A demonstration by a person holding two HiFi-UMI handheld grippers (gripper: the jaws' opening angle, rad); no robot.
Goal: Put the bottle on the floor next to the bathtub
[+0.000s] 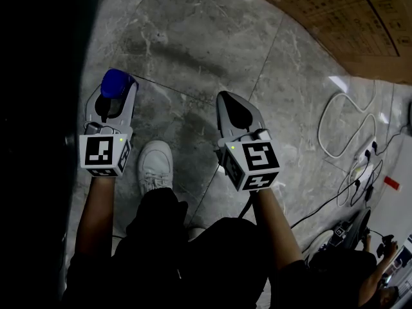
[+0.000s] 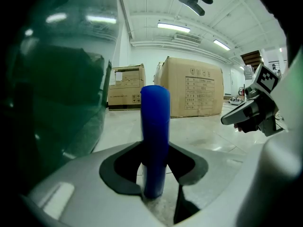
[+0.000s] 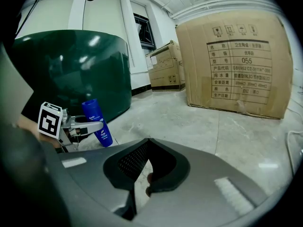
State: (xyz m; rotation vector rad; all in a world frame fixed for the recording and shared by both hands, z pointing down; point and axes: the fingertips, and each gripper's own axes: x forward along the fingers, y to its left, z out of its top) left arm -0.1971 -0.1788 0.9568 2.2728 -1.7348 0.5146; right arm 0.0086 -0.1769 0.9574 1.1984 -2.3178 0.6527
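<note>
The dark green bathtub point(image 3: 71, 74) fills the left of the right gripper view, its curved wall rising from the grey marble floor point(image 1: 212, 44); in the head view it is only the black mass down the left edge. A big printed cardboard box point(image 3: 236, 65) stands at the upper right of the right gripper view, well apart from the tub. The left gripper point(image 1: 113, 98) sits at centre left of the head view, just beside the tub's dark edge, and its jaws are clenched on the blue bottle point(image 1: 116, 82), which shows there end-on as a round blue top between the jaw tips. In the left gripper view the bottle point(image 2: 155, 141) stands in the middle of the frame, squeezed between the two jaws, its long axis running straight up the picture. In the right gripper view the bottle point(image 3: 97, 123) is at lower left, close in front of the tub wall, gripped about its middle; it stands nearly upright, its top leaning a little toward the upper left and its base low at the floor, though I cannot tell whether it touches. The right gripper point(image 1: 233, 105), at the centre of the head view, has its jaws closed together on nothing. A white shoe point(image 1: 154, 166) rests on the floor between the two grippers, lower in the frame.
</note>
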